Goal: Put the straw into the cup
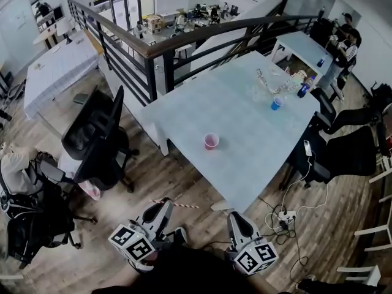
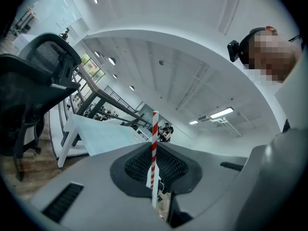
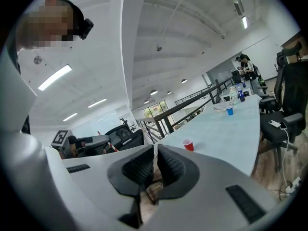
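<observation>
Plainly, the left gripper [image 1: 166, 205] is clenched on the red-and-white striped straw [image 1: 184, 205]. In the left gripper view the pads are pressed on the straw, which runs up between them and sticks out past the jaw tips. From the head view the straw crosses the jaws sideways, roughly level, over the wooden floor [image 1: 184, 182] just short of the table's near corner.

The right gripper [image 3: 155, 148] sits off the same near corner of the table [image 1: 245, 164], beside the left one and apart from it. Its jaws are drawn together to a thin slit with nothing between them.

The red cup [image 1: 211, 141] stands upright on the table, in from the near left edge, well apart from both grippers and not touched. It is open at the top with bare tabletop all around it.

A blue cup [image 1: 277, 103] stands toward the table's far right corner, and a dark bottle [image 1: 304, 88] is just beyond it, near some clear clutter I can't make out. A black office chair [image 1: 98, 136] stands off the table's left side, and a dark railing [image 1: 184, 41] runs behind the table's far edge.
</observation>
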Available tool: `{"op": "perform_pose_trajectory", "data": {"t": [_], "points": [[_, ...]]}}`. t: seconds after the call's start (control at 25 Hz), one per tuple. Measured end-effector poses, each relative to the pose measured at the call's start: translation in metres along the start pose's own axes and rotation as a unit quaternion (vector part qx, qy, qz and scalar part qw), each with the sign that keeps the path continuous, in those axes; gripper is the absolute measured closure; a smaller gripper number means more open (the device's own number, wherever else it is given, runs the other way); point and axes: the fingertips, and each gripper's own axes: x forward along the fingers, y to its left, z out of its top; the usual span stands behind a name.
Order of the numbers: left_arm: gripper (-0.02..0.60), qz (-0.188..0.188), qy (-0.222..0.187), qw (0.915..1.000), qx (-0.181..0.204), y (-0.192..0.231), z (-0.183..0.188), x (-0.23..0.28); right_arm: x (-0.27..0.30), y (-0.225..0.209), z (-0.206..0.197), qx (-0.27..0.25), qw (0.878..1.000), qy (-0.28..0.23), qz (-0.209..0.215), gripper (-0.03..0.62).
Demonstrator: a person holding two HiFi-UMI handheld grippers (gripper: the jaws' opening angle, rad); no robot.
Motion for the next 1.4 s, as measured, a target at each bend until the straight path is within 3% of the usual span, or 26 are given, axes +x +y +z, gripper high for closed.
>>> {"op": "perform_pose_trajectory", "data": {"t": [0.28, 0.52, 0.88, 1.4], "points": [[0.545, 0.011, -0.006, 0.9996, -0.023, 0.035, 0.012, 0.011, 0.014, -0.004, -0.004, -0.005, 0.999, 0.024, -0.021, 0.546], [0.545, 0.018, 0.012, 0.9994, -0.026, 0.049, 0.002, 0.037, 0.033, -0.029, -0.009, 0.023, 0.999, 0.034, -0.026, 0.546], [0.545, 0.046, 0.005, 0.9989, 0.009, 0.044, 0.023, 0.102, 0.082, -0.076, 0.047, 0.022, 0.999, 0.016, 0.017, 0.546], [0.545, 0.064, 0.009, 0.9968, 0.046, 0.047, 0.025, 0.210, 0.124, -0.165, 0.094, 0.054, 0.998, 0.019, 0.018, 0.546]]}}
